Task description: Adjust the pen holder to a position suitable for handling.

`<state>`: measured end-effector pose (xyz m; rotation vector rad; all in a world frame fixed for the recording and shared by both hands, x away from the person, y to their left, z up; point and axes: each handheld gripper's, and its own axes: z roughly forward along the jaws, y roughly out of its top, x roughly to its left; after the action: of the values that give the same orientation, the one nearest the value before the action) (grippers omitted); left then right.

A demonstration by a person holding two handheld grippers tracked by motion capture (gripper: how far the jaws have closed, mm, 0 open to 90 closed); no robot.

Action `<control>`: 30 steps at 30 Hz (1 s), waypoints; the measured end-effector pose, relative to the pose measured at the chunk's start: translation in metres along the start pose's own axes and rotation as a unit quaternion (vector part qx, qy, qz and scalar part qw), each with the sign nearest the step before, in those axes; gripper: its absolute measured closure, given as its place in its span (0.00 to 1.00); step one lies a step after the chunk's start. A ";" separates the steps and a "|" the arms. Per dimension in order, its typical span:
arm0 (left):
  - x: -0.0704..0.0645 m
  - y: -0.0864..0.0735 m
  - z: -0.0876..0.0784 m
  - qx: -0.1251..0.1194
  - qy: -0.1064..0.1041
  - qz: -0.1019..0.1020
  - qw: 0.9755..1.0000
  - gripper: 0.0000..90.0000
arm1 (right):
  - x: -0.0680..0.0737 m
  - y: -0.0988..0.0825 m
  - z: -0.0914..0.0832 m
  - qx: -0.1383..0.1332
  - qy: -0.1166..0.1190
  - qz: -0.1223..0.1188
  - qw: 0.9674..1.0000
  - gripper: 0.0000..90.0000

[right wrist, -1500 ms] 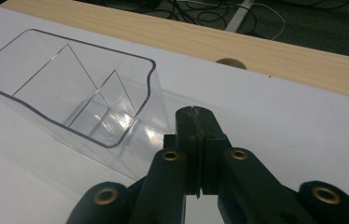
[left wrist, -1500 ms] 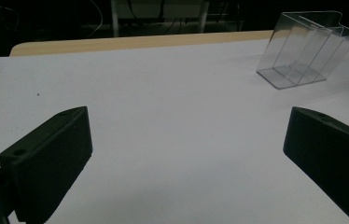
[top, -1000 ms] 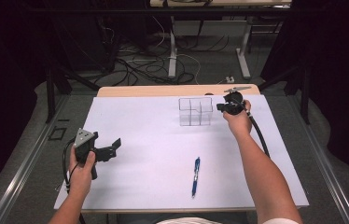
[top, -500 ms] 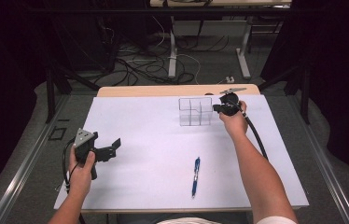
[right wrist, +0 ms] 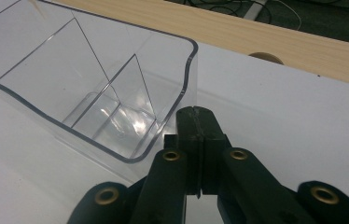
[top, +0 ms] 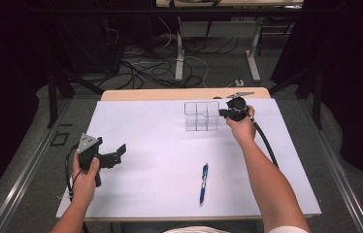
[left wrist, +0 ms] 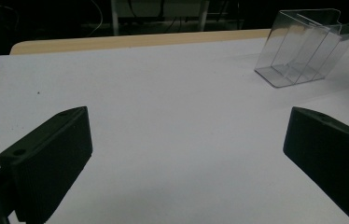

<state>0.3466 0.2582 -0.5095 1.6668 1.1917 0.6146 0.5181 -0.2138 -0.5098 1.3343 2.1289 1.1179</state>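
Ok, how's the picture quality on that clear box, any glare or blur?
High view: clear box is faint against the white sheet, the room behind dark. Right gripper view: bright glare on the box floor, edges sharp. Left gripper view: dim, near fingers soft, box readable.

The bench (top: 145, 94) (wooden, bare along its far edge) carries 1 white sheet (top: 170, 145); on it stand a clear divided box (top: 201, 116) near the far edge and 1 blue pen (top: 203, 183) near the front edge.

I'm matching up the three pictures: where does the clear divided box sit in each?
High view: clear box at the sheet's far edge, beside the right gripper.
Left gripper view: upper right.
Right gripper view: upper left, beside the shut fingers.
Shared landmark: the white sheet.
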 end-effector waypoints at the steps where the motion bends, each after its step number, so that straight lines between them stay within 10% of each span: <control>1: 0.000 0.000 0.000 0.000 0.000 0.000 1.000 0.01 | 0.002 0.000 0.001 -0.003 0.003 -0.004 1.000 1.00; 30: 0.000 0.000 0.000 -0.001 -0.002 0.000 1.000 0.01 | 0.043 0.009 0.021 -0.015 0.026 -0.005 1.000 1.00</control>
<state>0.3469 0.2582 -0.5097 1.6661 1.1883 0.6128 0.5169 -0.1648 -0.5121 1.2928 2.1443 1.1888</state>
